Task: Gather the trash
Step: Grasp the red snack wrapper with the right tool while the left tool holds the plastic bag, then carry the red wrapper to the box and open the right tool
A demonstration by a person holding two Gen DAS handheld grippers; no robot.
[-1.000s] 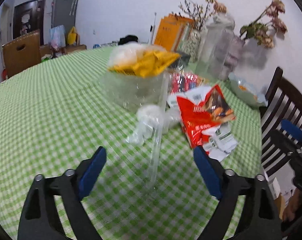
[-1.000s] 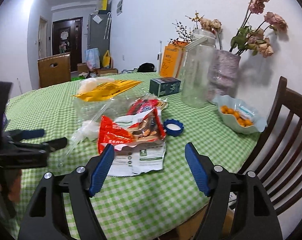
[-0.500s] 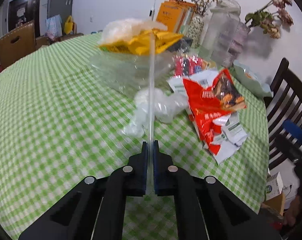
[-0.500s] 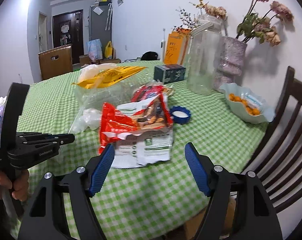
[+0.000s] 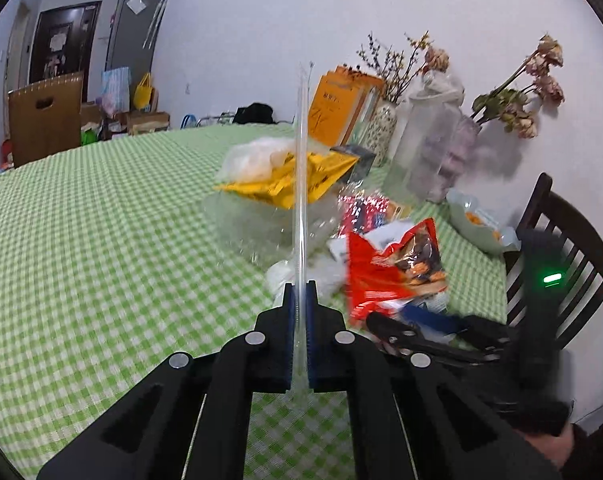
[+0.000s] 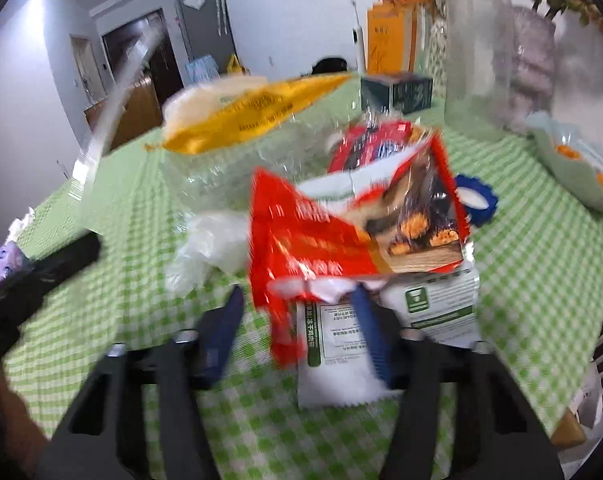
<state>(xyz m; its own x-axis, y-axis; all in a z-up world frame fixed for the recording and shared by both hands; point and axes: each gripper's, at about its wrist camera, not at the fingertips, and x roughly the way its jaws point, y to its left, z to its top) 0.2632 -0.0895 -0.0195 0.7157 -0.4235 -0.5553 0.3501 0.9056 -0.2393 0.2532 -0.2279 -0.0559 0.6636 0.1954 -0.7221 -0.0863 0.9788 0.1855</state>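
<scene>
Clear plastic strip pinched upright in my left gripper | my right gripper closing around red snack bag, pads not yet pressing | clear tub at 12 o'clock holds yellow bag | pale bowl at 2 holds orange snacks | green checked tablecloth, white walls

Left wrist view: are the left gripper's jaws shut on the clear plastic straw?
Yes: the left gripper has its blue jaws pressed together on the clear plastic straw, which stands up from between them.
</scene>
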